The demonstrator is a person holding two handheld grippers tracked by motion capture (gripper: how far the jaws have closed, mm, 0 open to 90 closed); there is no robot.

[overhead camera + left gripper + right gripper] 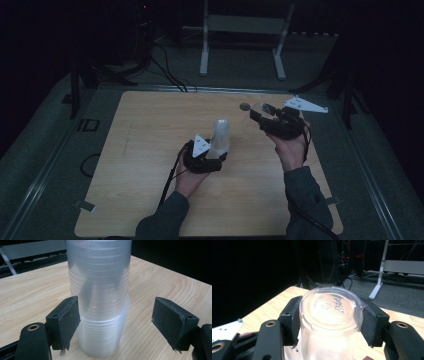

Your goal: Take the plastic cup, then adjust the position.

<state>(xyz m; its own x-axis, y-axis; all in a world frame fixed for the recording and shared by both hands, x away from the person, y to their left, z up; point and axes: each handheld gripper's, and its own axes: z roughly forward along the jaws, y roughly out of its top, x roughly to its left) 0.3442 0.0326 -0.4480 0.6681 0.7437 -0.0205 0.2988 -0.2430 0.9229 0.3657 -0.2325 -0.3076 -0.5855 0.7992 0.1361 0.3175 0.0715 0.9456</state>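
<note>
A tall stack of clear plastic cups (220, 137) stands upside down near the middle of the wooden table (145, 150). My left gripper (216, 156) sits low around its base. In the left gripper view the stack (100, 285) rises between the jaws of my left gripper (117, 315); the left pad (68, 320) touches it and the right pad (170, 322) stands clear, so the gripper is open. My right gripper (261, 115) is held above the table's far right part, shut on a single clear cup (331, 312) whose embossed bottom faces the camera.
A small dark round spot (245, 106) lies on the table by the right gripper. Behind the table stand a white frame (240, 30), black stand legs (75, 85) and floor cables (167, 72). The room is dim.
</note>
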